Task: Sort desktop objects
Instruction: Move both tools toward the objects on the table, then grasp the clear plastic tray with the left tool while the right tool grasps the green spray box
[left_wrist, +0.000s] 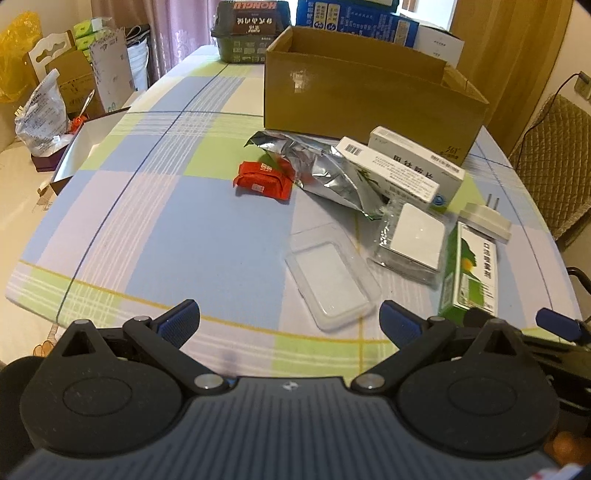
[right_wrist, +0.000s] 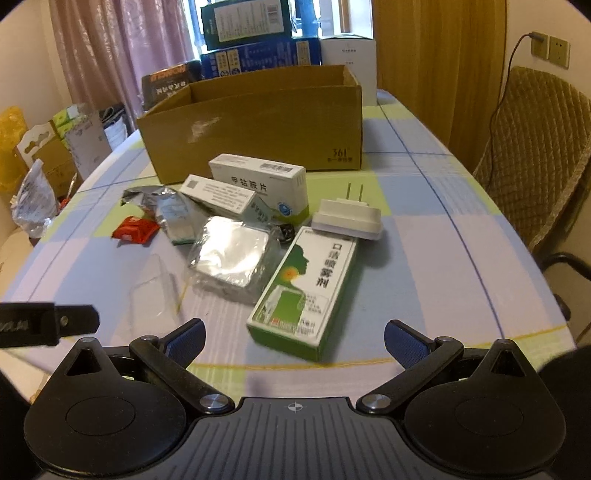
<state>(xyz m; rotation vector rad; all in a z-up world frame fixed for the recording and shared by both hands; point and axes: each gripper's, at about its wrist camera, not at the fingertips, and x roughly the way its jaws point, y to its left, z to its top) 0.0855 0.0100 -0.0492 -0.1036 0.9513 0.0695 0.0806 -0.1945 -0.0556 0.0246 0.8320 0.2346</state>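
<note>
Both my claws hang spread wide with nothing between the pads: the left gripper (left_wrist: 290, 317) low over the near hem of the checked tablecloth (left_wrist: 207, 236), the right gripper (right_wrist: 293, 341) just short of the green spray box (right_wrist: 304, 291).

I take the open cardboard box (left_wrist: 369, 92) as my mark. The clutter lies in a heap on its near side: two white medicine boxes (left_wrist: 417, 162) closest to its front wall, a crumpled foil pouch (left_wrist: 328, 166) to their left, a red packet (left_wrist: 263, 180) left of that again. Nearer me sit a white block in clear wrap (left_wrist: 415, 242), a clear plastic tray (left_wrist: 330, 275) and a white plug adapter (right_wrist: 347, 218) with its prongs pointing toward the carton.

Left of the heap the cloth is bare out to the table's curved edge; right of the carton it is open too, with a padded chair (right_wrist: 535, 158) past that edge.

Only the left camera shows the tray plainly; in the right view it is a faint glint. Only the right view shows the spray box's full face and the left tool's black arm at frame edge.
</note>
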